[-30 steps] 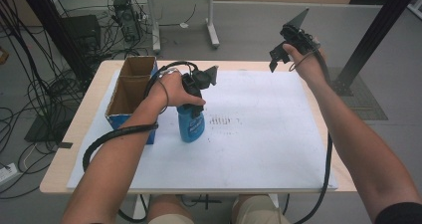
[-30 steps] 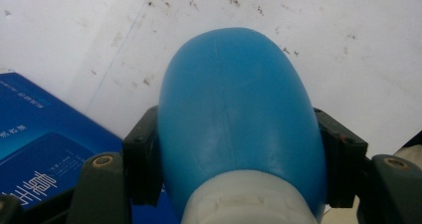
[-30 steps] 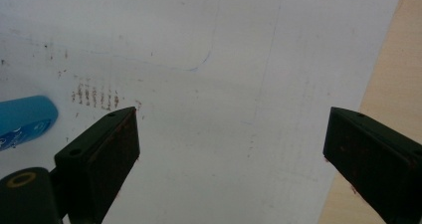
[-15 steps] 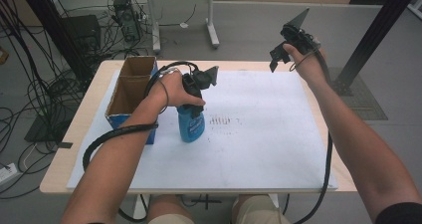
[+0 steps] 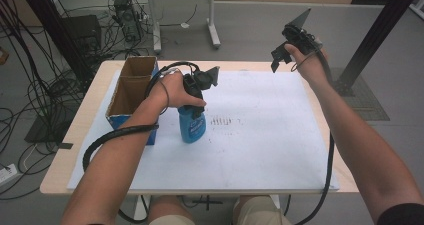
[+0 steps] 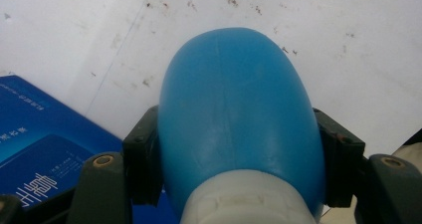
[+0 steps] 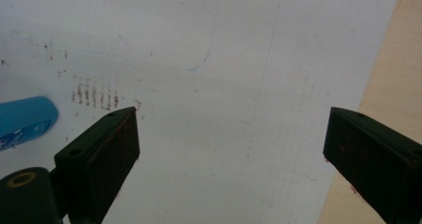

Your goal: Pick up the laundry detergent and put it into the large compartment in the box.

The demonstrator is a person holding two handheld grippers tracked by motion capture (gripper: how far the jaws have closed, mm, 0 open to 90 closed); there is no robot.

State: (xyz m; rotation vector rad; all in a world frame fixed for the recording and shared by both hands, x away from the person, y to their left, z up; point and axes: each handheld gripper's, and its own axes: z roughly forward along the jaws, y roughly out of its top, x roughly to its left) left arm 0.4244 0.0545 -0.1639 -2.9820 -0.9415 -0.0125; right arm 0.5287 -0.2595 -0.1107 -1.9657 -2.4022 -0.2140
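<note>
A blue plastic bottle [image 5: 192, 126] with a white neck stands upright on the white sheet [image 5: 260, 135], left of the middle. My left gripper [image 5: 196, 109] comes down on it from above and is shut on its top part. In the left gripper view the bottle [image 6: 239, 119] bulges between the two black jaws, which press on both its sides. My right gripper [image 5: 280, 60] is held up in the air over the table's far right corner. Its jaws stand wide apart with nothing between them, as the right gripper view shows [image 7: 231, 149].
An open cardboard box [image 5: 131, 92] with blue sides stands at the table's left, close to the bottle; its blue side [image 6: 45, 139] appears beside the jaws. Brown smudges [image 5: 225, 120] mark the sheet's middle. Bare wooden table edge [image 7: 378, 59] runs along the right.
</note>
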